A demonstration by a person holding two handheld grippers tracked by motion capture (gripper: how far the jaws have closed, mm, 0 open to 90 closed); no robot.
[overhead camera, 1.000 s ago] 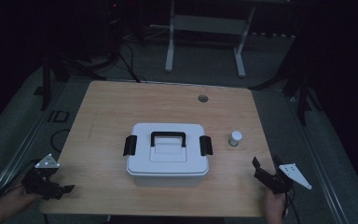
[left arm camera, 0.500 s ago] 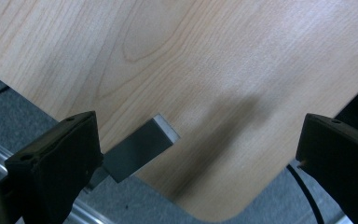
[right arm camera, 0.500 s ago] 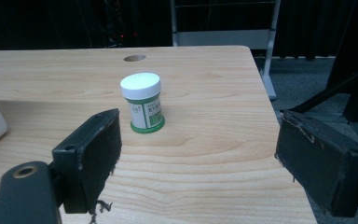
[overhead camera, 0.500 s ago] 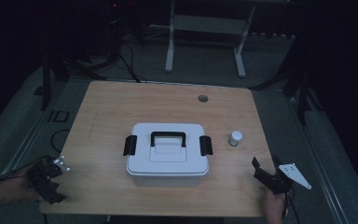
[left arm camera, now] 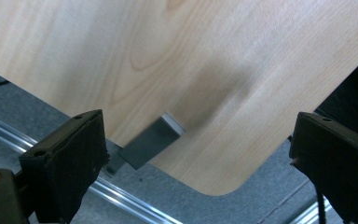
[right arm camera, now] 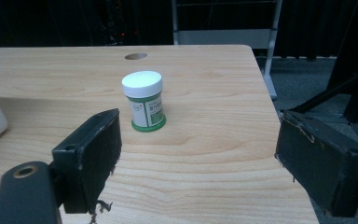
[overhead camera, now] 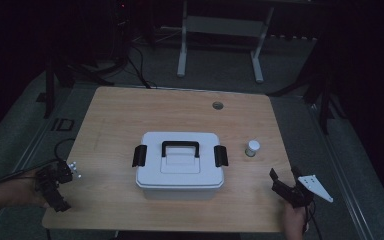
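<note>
White box (overhead camera: 180, 167) sits mid-tabletop (overhead camera: 115, 115), small jar (overhead camera: 252, 148) just right of it; we hold left tool (overhead camera: 55, 182) and right tool (overhead camera: 287, 186) spread, empty; likely pre-grasp, next reaching the jar

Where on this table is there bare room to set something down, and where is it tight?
Bare wood: the whole far strip behind the box, broken only by the grommet hole; the left side between box and left gripper; the near-right corner by the right gripper. Tightest: the gap between box and jar.
</note>
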